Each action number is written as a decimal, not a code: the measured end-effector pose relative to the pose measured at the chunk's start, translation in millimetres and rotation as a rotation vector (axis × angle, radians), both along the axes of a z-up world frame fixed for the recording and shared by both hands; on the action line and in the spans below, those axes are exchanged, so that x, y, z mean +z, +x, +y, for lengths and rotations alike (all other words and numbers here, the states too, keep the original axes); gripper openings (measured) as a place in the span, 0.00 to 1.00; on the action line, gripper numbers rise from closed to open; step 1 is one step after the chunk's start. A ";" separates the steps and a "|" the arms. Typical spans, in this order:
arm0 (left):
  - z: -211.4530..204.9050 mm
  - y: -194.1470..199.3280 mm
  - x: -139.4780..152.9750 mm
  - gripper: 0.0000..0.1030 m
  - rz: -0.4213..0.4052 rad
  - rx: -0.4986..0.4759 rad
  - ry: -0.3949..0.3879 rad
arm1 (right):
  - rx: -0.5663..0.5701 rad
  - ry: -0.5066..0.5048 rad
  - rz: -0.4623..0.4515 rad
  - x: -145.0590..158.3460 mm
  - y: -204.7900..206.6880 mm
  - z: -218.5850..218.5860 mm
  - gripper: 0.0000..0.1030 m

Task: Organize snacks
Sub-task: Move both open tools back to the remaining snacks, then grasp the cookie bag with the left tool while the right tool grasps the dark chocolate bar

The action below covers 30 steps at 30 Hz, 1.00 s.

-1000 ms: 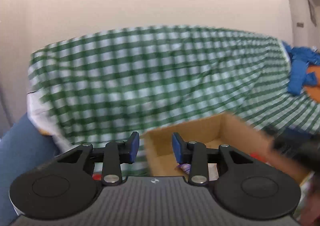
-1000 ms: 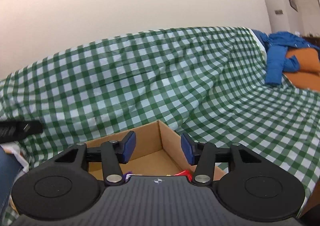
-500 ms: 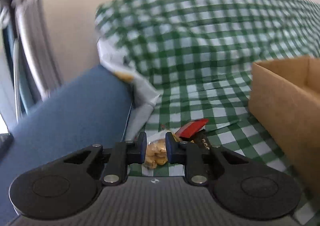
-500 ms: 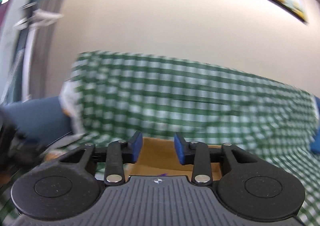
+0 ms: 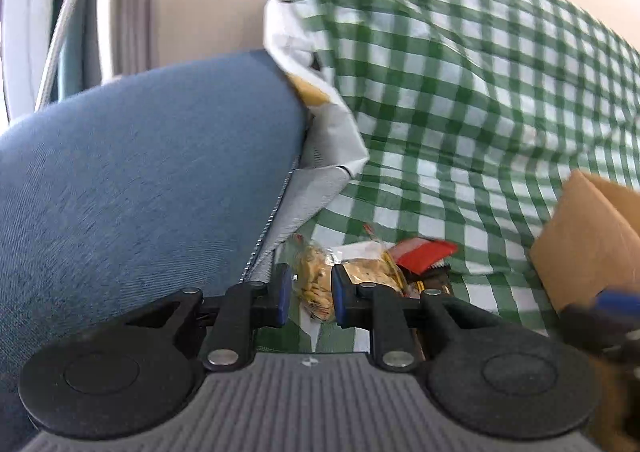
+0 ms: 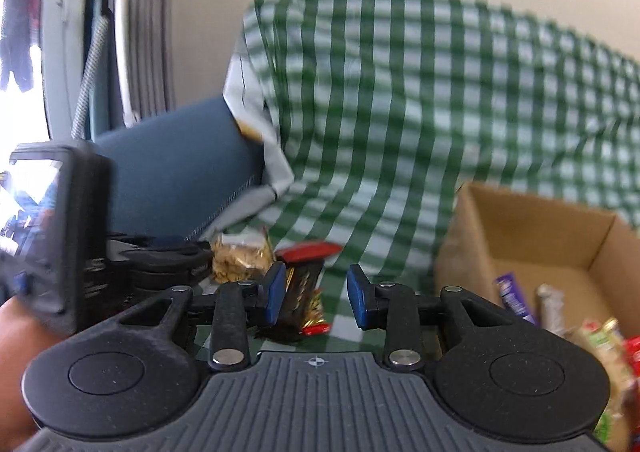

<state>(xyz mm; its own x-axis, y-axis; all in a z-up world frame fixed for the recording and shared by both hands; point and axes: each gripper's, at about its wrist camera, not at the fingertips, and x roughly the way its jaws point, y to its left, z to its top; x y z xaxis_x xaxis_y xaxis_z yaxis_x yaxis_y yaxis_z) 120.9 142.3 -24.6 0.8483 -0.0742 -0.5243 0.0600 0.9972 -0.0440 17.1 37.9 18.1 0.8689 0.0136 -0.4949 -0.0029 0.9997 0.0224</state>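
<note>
Left gripper (image 5: 308, 294), lower centre of its view: jaws narrowed round clear nut bag (image 5: 316, 288), seemingly pinched for lifting. Right gripper (image 6: 316, 298): jaws part open, empty, over dark bar (image 6: 298, 292) w/ red wrapper (image 6: 310, 250) behind. Box (image 6: 536, 232) at right, already holding snacks, prob. destination.

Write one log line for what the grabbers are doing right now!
left gripper: around clear bag of golden snacks | right gripper: open, empty | brown cardboard box: holds snacks

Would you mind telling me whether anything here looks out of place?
Yes: a few snacks, a clear nut bag, a red packet and a dark wrapper, lie loose on the checked cloth, outside the box holding the others.
</note>
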 end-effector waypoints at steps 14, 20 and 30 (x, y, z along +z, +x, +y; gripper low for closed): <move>3.7 21.3 -0.9 0.27 -0.037 -0.008 -0.117 | 0.044 0.017 0.240 -62.6 97.8 6.4 0.57; -0.7 32.3 -6.3 0.35 -0.024 -0.029 -0.112 | 0.091 0.024 0.327 -84.0 115.6 11.8 0.62; -23.9 45.4 -20.1 0.78 0.018 -0.081 -0.029 | 0.029 0.003 0.287 -65.4 69.5 1.2 0.35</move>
